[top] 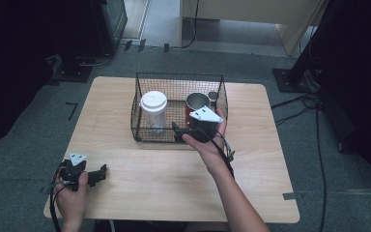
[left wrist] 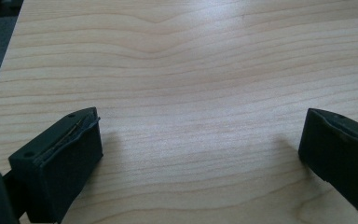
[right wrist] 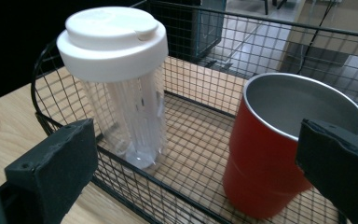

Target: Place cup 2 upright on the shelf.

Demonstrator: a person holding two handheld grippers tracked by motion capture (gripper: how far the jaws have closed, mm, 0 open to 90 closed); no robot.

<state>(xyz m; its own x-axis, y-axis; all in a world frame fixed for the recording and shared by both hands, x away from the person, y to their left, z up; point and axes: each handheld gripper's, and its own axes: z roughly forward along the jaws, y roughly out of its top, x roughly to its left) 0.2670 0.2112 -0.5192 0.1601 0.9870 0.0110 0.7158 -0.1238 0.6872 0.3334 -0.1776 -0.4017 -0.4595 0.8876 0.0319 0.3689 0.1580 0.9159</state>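
Note:
A black wire basket (top: 178, 76) stands at the middle back of the wooden table (top: 174, 183). Inside it, a clear bottle with a white lid (top: 153, 112) stands upright on the left, and a red cup with a steel inside (top: 196, 102) stands on the right. My right gripper (top: 178, 133) hovers open at the basket's front wall. In the right gripper view its jaws (right wrist: 193, 163) stand wide apart, with the bottle (right wrist: 121, 93) and the red cup (right wrist: 265, 163) between and beyond them, inside the basket (right wrist: 261, 21). My left gripper (top: 101, 173) rests open near the front left corner, with bare wood between its jaws (left wrist: 200, 149).
A small dark round object (top: 213, 95) sits in the basket's back right corner; I cannot tell what it is. Cables (top: 314, 104) and a black stand base (top: 290, 77) lie on the grey floor to the right. Dark equipment stands beyond the table's far left.

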